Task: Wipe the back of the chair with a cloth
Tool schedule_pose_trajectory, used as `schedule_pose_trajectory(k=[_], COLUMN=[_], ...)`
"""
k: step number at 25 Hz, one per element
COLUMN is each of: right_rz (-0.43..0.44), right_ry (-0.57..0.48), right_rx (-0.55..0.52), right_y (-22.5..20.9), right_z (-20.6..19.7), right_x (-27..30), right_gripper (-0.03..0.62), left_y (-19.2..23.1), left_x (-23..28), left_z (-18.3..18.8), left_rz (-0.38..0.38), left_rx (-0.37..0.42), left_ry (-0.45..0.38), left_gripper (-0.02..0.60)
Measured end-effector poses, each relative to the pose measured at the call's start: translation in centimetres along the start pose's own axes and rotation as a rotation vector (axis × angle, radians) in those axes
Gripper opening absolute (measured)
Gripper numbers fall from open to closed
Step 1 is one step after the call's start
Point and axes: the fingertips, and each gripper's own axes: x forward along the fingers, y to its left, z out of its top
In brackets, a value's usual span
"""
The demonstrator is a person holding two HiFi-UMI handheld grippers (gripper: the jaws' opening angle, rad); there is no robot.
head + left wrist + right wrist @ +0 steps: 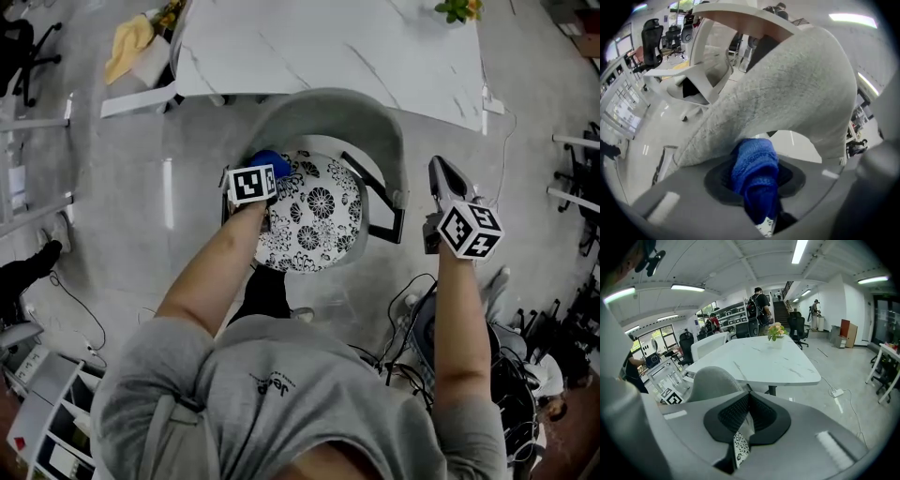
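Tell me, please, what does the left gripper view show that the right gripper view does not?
Only the left gripper view shows the blue cloth, clamped in the left gripper and held close up to the chair back, whose fabric fills the view. Only the right gripper view shows the white table, the flowers on it, people beyond, and the right gripper shut with nothing held. Both share the grey chair back and a glimpse of the patterned seat cushion below the fingers.

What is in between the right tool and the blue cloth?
The flowery seat and the right side of the grey chair back lie between the right tool and the cloth. The head view shows it.
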Motion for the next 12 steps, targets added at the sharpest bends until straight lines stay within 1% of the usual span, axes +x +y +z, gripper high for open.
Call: schedule_pose_trajectory(k=[4,5,6,8,12], right_rz=[-0.021,-0.028,-0.035,-0.05,-0.083], right_ry=[-0.003,-0.003,-0.002,0.0,-0.005], right_rx=[0.012,0.016,0.019,0.023,0.04], right_y=[-0.9,-1.3,-1.6,-2.4,-4.6], right_z=[-0.3,-0.4,-0.6,-0.9,-1.2], right_x=[-0.7,-0.9,-1.1,-1.6,-2.4], right_gripper=[0.005,0.005,0.005,0.005,0.005], left_y=[-0.5,-0.7,-0.8,-1.3,-3.2], left_x=[0.8,1.0,1.3,2.0,3.4], left_z=[2.5,3.0,3.3,4.0,5.3], left_rz=[-0.032,-0.038,-0.04,-0.038,-0.019], left_rx=[-0.198,-0.233,-0.251,-0.235,-0.117], left_ry=[-0.034,-0.036,-0.034,-0.03,-0.008], left_gripper=[0.178,0.178,0.178,0.178,0.176])
